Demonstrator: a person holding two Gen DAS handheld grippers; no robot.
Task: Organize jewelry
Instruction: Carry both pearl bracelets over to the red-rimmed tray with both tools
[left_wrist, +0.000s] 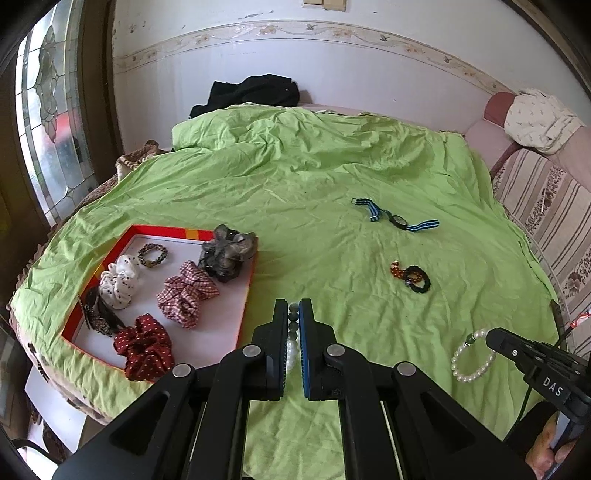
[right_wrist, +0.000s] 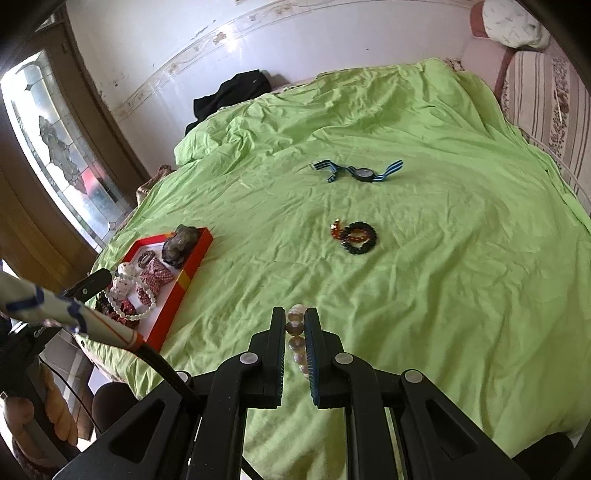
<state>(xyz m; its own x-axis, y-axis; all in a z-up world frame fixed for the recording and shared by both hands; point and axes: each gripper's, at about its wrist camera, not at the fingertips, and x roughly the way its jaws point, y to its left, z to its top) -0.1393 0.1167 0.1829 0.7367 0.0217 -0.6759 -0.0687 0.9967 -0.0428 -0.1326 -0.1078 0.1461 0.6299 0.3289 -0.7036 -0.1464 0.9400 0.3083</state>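
Left tool (left_wrist: 293, 314) is gripping a bead bracelet (left_wrist: 292, 332), right tool (right_wrist: 295, 325) clenching a pearl bracelet (right_wrist: 296, 341); tray (left_wrist: 243, 295) is lying left, nearer the left hand.

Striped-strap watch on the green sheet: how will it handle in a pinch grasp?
The watch would likely go floppy: its fabric strap already lies kinked and splayed. The round case probably outweighs the strap, so it may swing. On the soft, wrinkled sheet, a push would likely drag it, not slide it.
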